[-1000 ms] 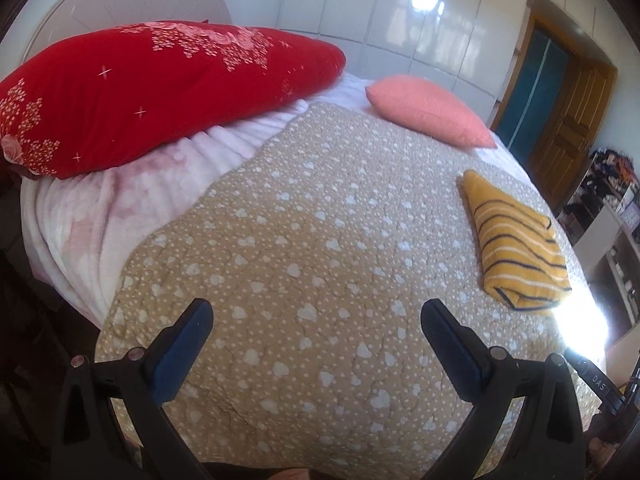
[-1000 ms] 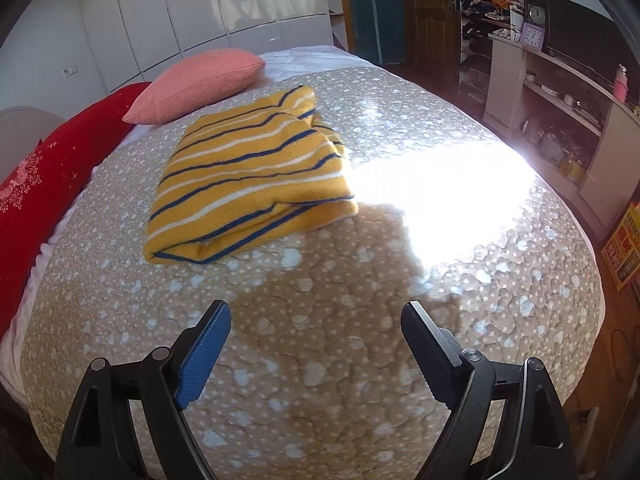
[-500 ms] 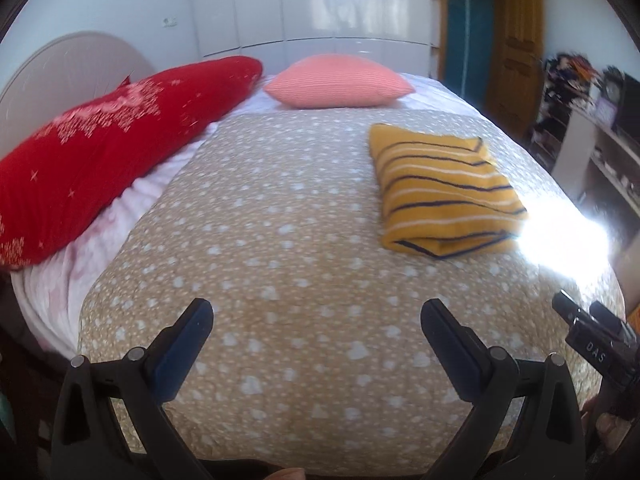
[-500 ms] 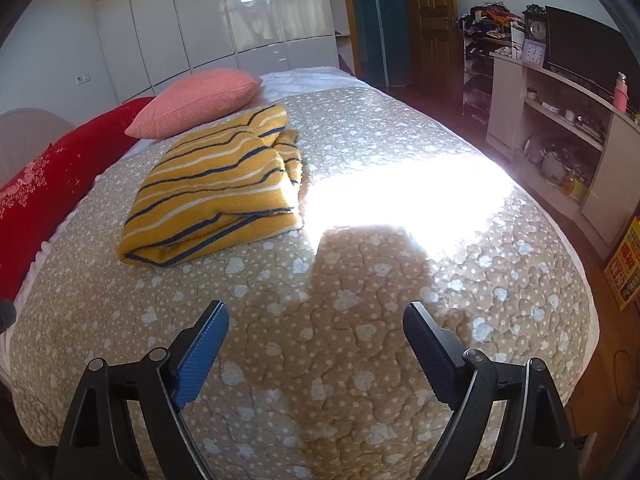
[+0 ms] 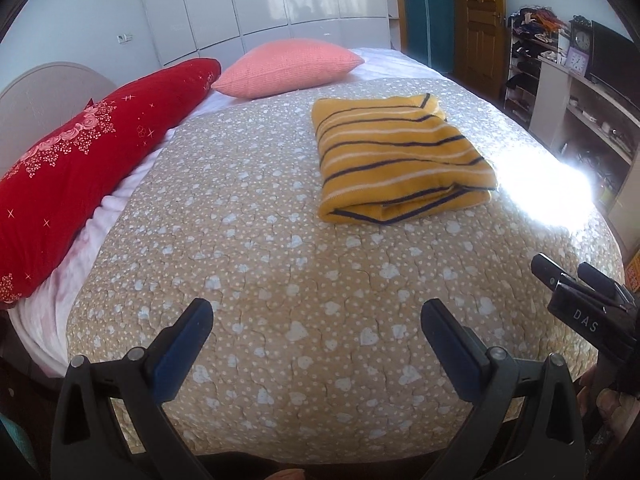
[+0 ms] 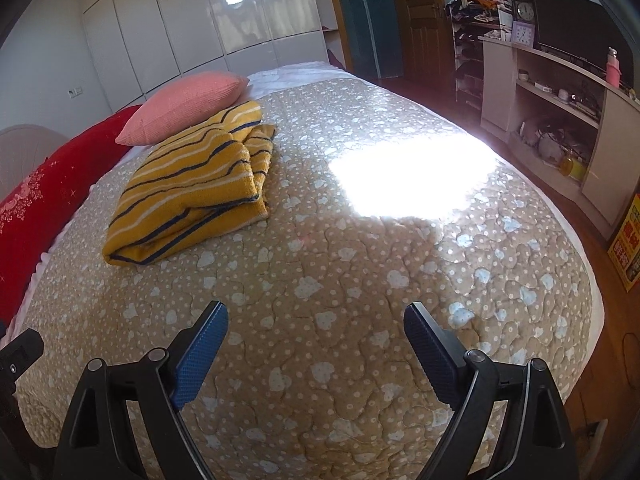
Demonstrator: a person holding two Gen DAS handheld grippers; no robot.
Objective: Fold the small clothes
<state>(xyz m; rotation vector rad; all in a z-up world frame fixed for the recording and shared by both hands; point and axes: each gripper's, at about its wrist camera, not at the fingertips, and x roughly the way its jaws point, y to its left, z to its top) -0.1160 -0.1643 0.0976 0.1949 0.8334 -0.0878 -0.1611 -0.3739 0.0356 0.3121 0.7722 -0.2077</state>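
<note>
A long red pillow (image 5: 80, 168) lies along the bed's left edge, with a pink cushion (image 5: 288, 66) at the far end beside it. On the tan heart-print quilt (image 5: 260, 240), a folded yellow striped sweater (image 5: 396, 160) rests toward the far right part, near a bright sun patch (image 6: 412, 176). The left gripper (image 5: 316, 320) and right gripper (image 6: 316, 318) hover over the quilt's near edge, jaws spread wide, holding nothing, well apart from the sweater.
</note>
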